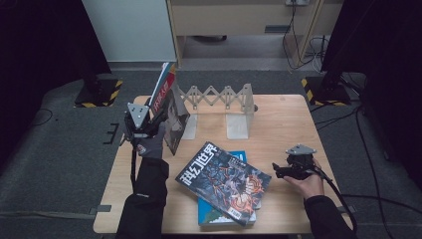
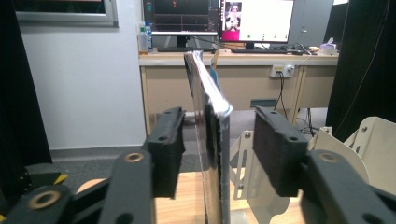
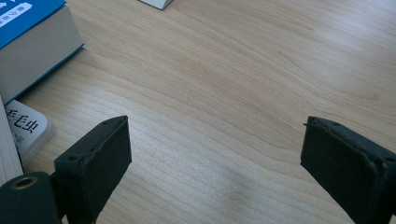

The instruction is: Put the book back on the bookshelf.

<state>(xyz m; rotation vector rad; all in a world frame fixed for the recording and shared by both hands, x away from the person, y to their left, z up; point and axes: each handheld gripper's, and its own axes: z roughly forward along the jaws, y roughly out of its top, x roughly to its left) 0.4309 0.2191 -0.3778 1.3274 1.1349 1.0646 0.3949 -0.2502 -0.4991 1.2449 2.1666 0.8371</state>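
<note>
Upright magazine (image 2: 210, 140) standing on edge directly between the jaws of the left gripper (image 1: 158, 118), which are parted with a gap showing on either side, so the pads (image 2: 170, 149) are flanking the spine without pressing on it; the magazine is leaning back against the left end of the expanding book rack (image 1: 219, 99), which is presumably what is keeping it upright now that nothing is gripping it. Further books appear to be leaning beyond it, away from the gripper, though the high view is too coarse to count them. The rack's pale dividers (image 2: 345, 154) are rising just to the right of the left gripper's jaws. Nearer the person, on the wooden table (image 1: 288, 119), a dark-covered magazine (image 1: 224, 181) is lying flat and askew on top of a blue book (image 1: 239, 157), both between the two grippers and probably awaiting shelving in turn. The right gripper (image 1: 279, 170) is resting low over bare tabletop to the right of that stack, its jaws standing wide apart with nothing between them; the blue book's thick page edge (image 3: 32, 51) is lying ahead and to its left, apart from the pads (image 3: 100, 154), the hand apparently idling while the left one is working
</note>
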